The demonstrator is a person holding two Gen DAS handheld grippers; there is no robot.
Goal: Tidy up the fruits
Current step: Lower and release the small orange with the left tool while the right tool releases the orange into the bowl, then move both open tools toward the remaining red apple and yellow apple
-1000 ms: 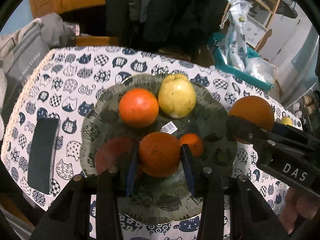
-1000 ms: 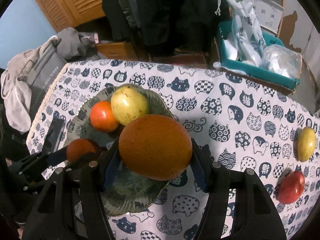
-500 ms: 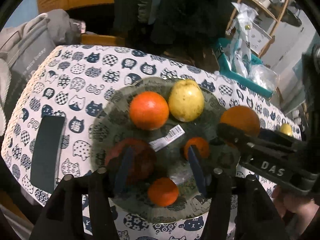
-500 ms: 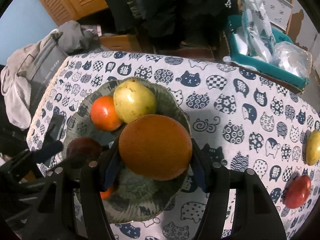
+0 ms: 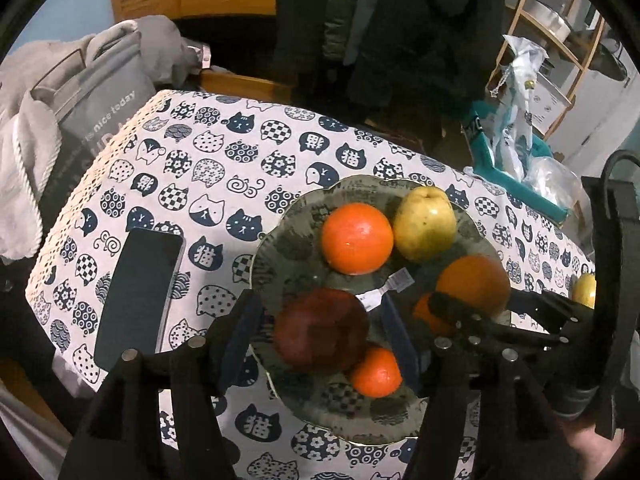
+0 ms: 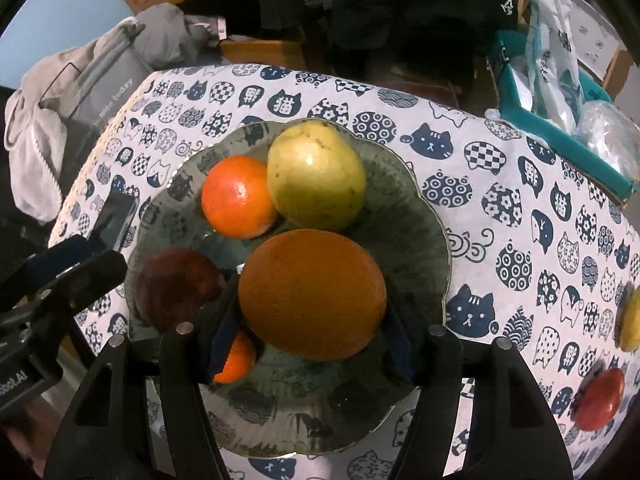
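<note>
A dark glass plate [image 5: 280, 240] [image 6: 424, 216] on the cat-print cloth holds an orange [image 5: 356, 238], a yellow pear [image 5: 424, 224], a dark red apple [image 5: 322, 330] and a small mandarin [image 5: 376, 372]. My left gripper [image 5: 322, 340] hovers above the apple. Its jaws are opening and its pads touch nothing. A big orange [image 6: 312, 294] sits low over the plate between the fingers of my right gripper [image 6: 310, 332]. Those jaws are opening, with the pads close beside the fruit. A second mandarin [image 6: 236, 358] peeks from behind the left finger.
A dark phone [image 5: 138, 296] lies left of the plate. A yellow fruit [image 6: 630, 324] and a red one [image 6: 598, 400] lie on the cloth at the right. A grey bag [image 5: 92, 112] and a teal tray [image 6: 560, 136] of plastic bags border the table.
My left gripper opened, dropped its small orange onto the plate and drew back to the left. The right gripper sank toward the plate with the big orange and its jaws widened slightly.
</note>
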